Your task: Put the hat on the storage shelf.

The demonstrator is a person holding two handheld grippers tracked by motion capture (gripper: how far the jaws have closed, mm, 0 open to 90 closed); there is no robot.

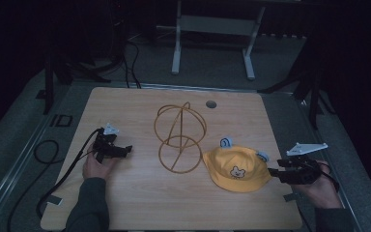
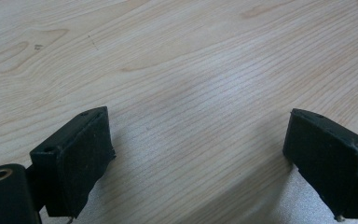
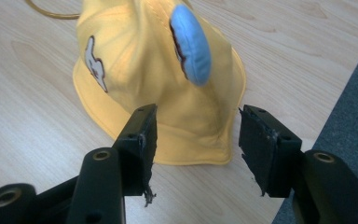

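With the yellow hat (image 1: 236,168) lying at the lower right of the table (image 1: 135,203) beside the wire stand (image 1: 179,137), the right gripper (image 3: 193,140) hovers wide open and empty at its brim, apparently about to close on it, while the left gripper (image 2: 198,154) rests open and empty.

On the table (image 1: 125,203), the wire stand (image 1: 179,137) sits at the frame's centre, the hat (image 1: 236,169) lies just to its lower right, the left gripper (image 1: 118,150) rests well to the stand's left, and the right gripper (image 1: 273,173) is at the hat's right edge.
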